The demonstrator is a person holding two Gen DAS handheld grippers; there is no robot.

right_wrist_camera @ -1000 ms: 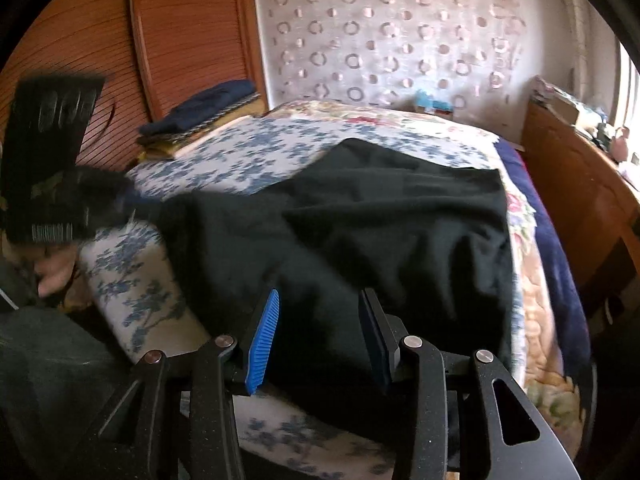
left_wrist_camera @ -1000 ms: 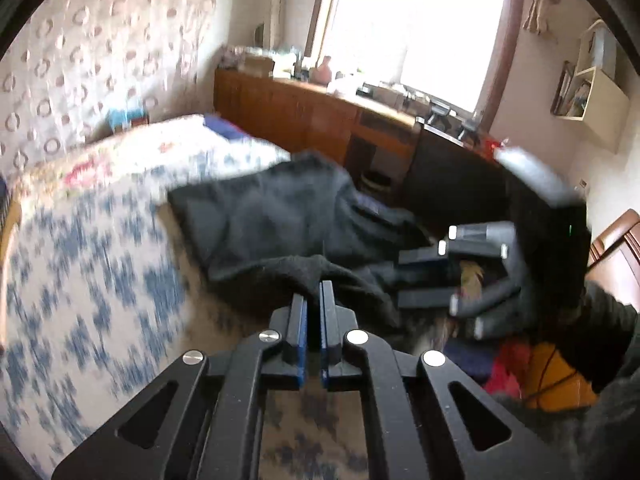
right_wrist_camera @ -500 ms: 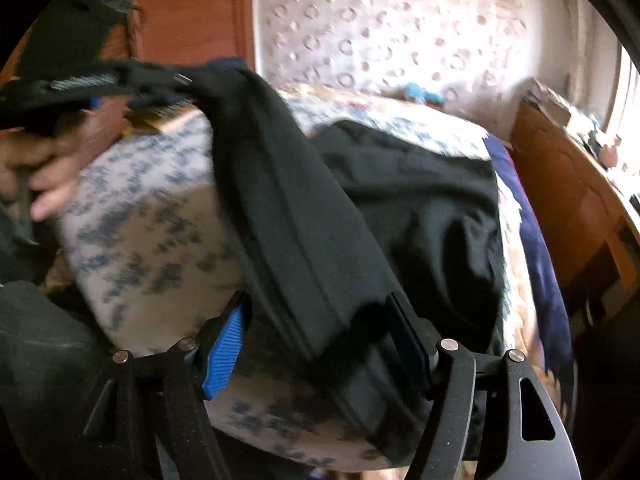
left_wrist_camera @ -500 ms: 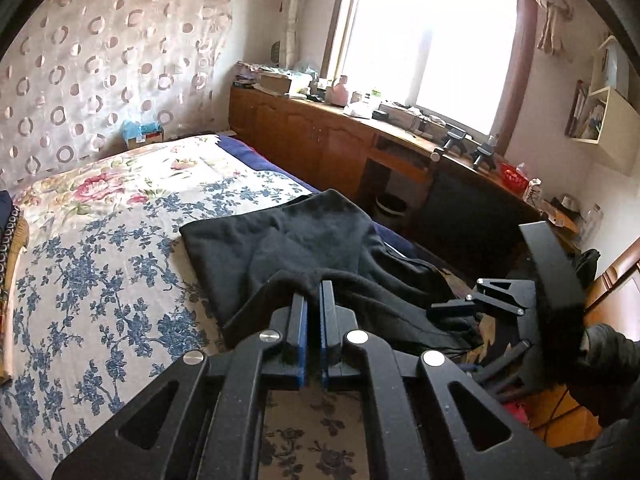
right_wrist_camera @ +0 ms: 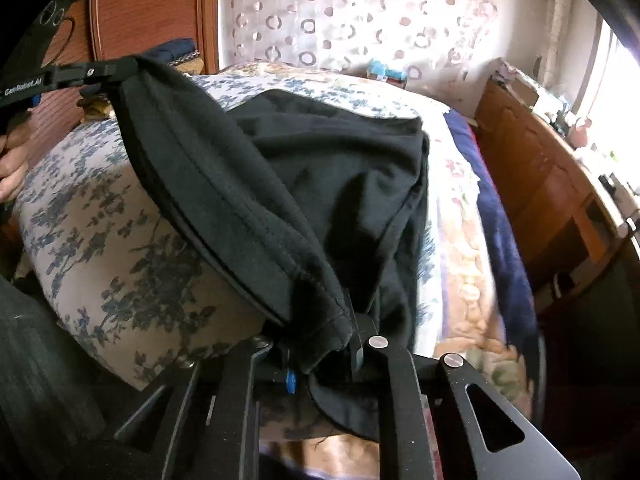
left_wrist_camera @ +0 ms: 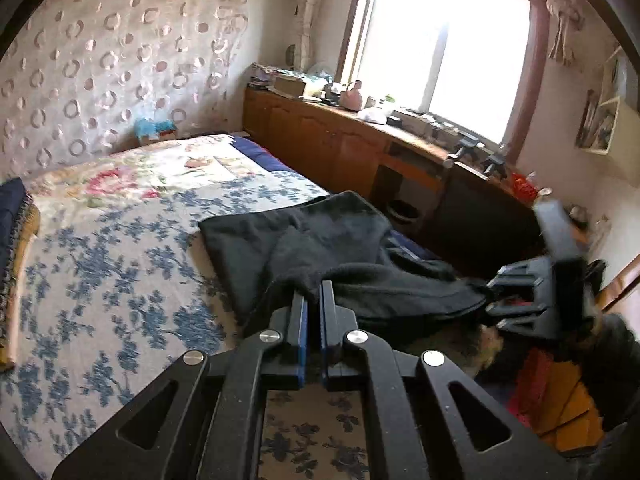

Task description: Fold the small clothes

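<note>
The black knit garment (right_wrist_camera: 328, 184) lies on the bed with the blue-flowered cream bedspread (right_wrist_camera: 100, 216), its far part spread flat over the mattress in the middle of the right wrist view, its near hem lifted clear of the cover. That hem runs as a taut band from the upper left of the frame down to the lower centre, and this slanting line is the garment's long axis at present.

At the lower end of the band, the right hand-held gripper (right_wrist_camera: 320, 364) has just been closing, and its jaws now pinch the bunched hem corner between them; only a sliver of a blue pad shows under the cloth. At the upper end, the left hand-held gripper (right_wrist_camera: 120, 68) bites the opposite corner. In the left wrist view the left hand-held gripper (left_wrist_camera: 313, 304) shows its two fingers pressed together on a tuft of the dark fabric, with the rest of the garment stretching away to the right of the frame toward the other tool (left_wrist_camera: 536, 300).

Both corners are thus held, one per hand, and neither hand is nearer the free cloth. The body of the garment lies ahead of both tools, farther up the bed, so the fold would probably carry the held hem forward over it.
</note>
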